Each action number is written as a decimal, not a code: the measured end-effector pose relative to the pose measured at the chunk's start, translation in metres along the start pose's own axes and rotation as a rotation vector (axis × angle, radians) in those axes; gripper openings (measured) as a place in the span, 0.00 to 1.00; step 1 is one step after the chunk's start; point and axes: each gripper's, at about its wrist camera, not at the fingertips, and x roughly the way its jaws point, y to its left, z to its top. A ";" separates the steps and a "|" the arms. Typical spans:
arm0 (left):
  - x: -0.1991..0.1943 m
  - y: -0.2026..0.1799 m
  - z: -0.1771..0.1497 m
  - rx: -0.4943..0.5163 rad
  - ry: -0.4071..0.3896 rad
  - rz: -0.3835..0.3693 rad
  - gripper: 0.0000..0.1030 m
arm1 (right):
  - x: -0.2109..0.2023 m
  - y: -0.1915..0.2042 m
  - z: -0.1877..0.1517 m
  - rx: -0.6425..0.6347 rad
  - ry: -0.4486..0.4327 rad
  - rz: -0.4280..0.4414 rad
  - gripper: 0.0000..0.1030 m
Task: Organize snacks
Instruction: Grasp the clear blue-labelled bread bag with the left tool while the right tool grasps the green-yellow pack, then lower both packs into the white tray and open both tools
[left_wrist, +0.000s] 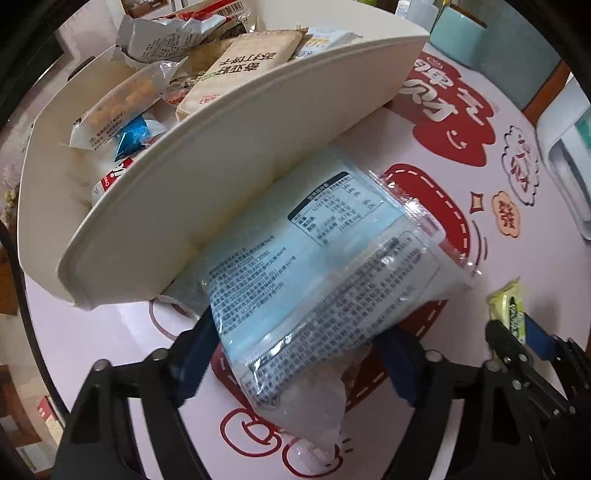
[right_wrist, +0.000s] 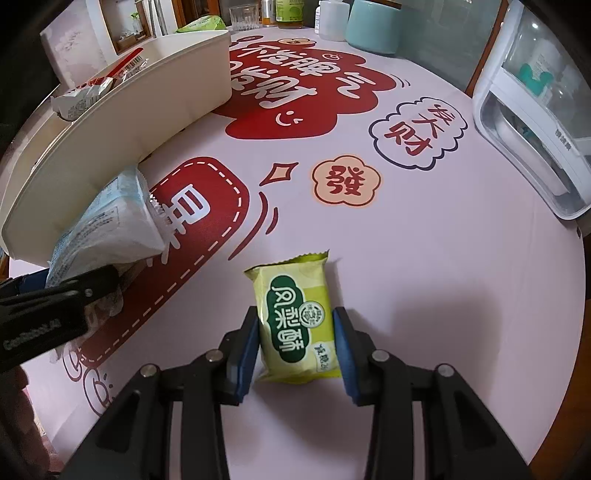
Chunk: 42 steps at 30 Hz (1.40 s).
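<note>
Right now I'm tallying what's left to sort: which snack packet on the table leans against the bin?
The pale blue packet: its far end lies against the cream bin's outer wall. The small yellow-green packet lies flat on the open tablecloth, well apart from the bin.

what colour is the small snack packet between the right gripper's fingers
Yellow-green with a dark green label, on the small snack packet; clearest in the right wrist view.

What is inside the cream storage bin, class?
The cream storage bin holds a heap of snack packets: a tan cracker pack, a clear bag of golden snacks and a blue foil wrapper. Anything beneath the heap is covered.
</note>
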 end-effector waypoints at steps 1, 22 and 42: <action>-0.002 0.001 0.000 -0.004 0.004 -0.021 0.69 | 0.000 0.000 0.000 0.000 -0.001 0.000 0.37; -0.090 0.009 -0.041 0.185 -0.010 -0.225 0.62 | -0.070 0.015 -0.011 0.077 -0.112 0.047 0.37; -0.222 0.101 0.037 0.342 -0.310 -0.185 0.63 | -0.184 0.117 0.013 0.106 -0.339 0.142 0.37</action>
